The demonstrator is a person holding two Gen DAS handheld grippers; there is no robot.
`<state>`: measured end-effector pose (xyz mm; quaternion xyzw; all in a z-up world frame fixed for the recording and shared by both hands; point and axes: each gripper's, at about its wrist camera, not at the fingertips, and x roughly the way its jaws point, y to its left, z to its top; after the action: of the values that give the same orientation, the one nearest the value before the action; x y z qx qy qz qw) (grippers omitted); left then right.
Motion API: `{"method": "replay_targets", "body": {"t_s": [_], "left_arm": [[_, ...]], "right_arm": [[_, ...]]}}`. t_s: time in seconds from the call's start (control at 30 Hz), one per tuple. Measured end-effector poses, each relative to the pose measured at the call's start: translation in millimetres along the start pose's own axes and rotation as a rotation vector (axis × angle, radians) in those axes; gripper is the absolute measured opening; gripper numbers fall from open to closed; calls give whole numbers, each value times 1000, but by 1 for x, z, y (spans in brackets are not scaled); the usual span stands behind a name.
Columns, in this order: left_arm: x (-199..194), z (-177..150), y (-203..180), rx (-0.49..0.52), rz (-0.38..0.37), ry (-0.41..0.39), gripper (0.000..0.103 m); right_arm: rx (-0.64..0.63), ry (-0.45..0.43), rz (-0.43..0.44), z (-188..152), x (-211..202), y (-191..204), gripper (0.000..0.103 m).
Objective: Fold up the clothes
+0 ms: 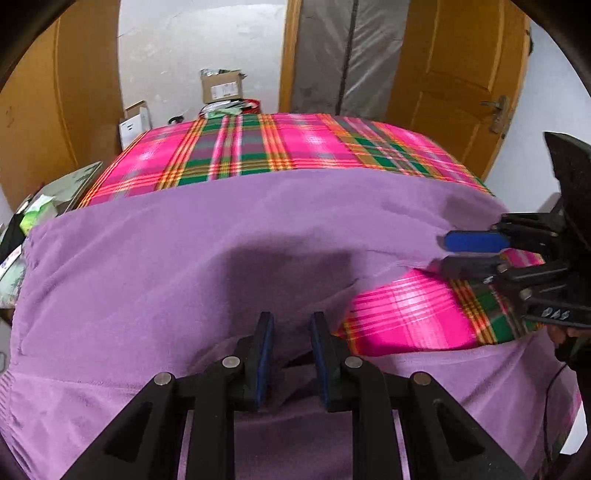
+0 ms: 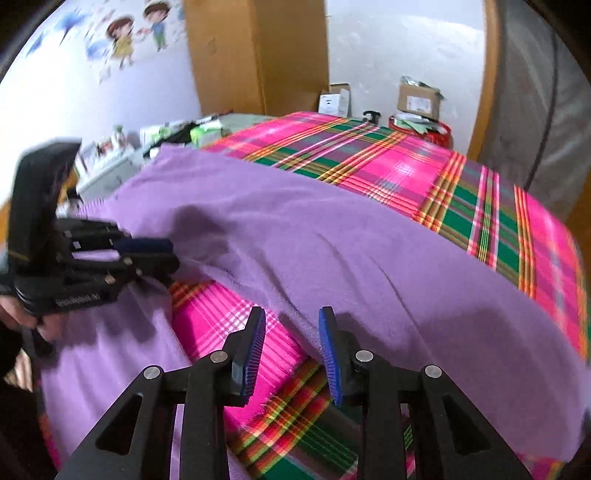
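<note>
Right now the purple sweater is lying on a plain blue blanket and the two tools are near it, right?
Not quite. The blanket under the purple sweater is pink plaid with green and orange stripes, not plain blue; the left wrist view shows it. The left tool and right tool are indeed near the sweater.

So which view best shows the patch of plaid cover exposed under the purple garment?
Right wrist: the plaid patch lies central, beneath the purple garment. Left wrist shows it smaller, off to the right.

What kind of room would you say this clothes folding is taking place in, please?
Probably a room in a home, perhaps a child's bedroom: cartoon wall stickers, wooden doors, a plaid-covered surface that may be a bed, with the purple garment spread on it, and cardboard boxes on the floor.
</note>
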<state>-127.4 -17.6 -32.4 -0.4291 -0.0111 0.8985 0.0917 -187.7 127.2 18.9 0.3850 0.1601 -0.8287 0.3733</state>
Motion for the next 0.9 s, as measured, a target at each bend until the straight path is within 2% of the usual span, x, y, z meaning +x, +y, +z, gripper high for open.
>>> {"method": "replay_targets", "body": {"t_s": [0.17,0.27,0.37,0.47,0.5,0.53,0.6,0.77,0.9], "left_arm": [[2,7,-8,30,-23,-26,21],[10,12,-15,61,-68,-20,21],[19,11,-22,97,-61,-12,21],[23,13,-28,117,-62,-4,23],[24,13,-30,128,-60,-1,23],[24,12,-33,147,-57,-1,14],[24,11,-35,165,-59,-8,6],[7,2,-31,174,-107,-38,5],[-2,-9,-32,197,-122,-33,5]], "right_arm": [[-88,58,-52,-3,16,7,31],[-99,69,-57,-5,21,5,30],[-89,71,-61,-5,21,1,16],[-69,67,-49,-5,20,-5,9],[-63,64,-43,-6,19,-6,8],[-58,61,-36,-6,18,-7,8],[-54,57,-24,-7,15,-8,7],[-66,45,26,-11,5,-8,7],[-93,94,73,-16,4,-10,11]]}}
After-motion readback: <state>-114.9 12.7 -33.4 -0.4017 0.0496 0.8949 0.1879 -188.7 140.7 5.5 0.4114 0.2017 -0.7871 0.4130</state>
